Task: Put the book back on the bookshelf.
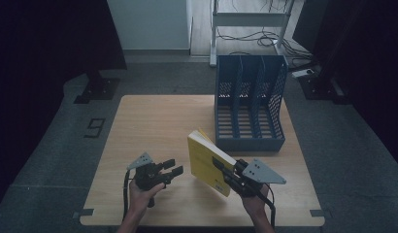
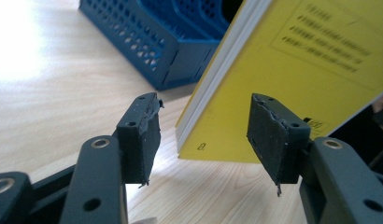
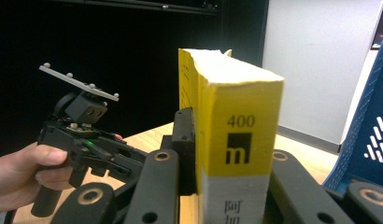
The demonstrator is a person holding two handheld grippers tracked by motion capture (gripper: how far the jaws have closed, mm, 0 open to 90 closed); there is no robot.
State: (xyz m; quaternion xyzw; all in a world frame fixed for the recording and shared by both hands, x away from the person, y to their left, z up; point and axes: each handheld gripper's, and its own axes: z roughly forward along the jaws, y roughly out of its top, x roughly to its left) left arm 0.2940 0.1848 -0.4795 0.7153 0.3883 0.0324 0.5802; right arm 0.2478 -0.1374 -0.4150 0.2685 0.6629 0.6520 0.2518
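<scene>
right gripper [image 1: 225, 171] grasping yellow book [image 1: 207, 160] | left gripper [image 1: 170, 171] released, empty

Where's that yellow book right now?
In the high view the yellow book stands tilted near the table's front right, clamped in the right tongs, just before the blue file rack.

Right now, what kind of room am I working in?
Probably a lab or recording studio rather than an office: a lone wooden table on grey carpet, dark curtains at the sides, loose cables under a metal frame behind the blue file rack.
</scene>
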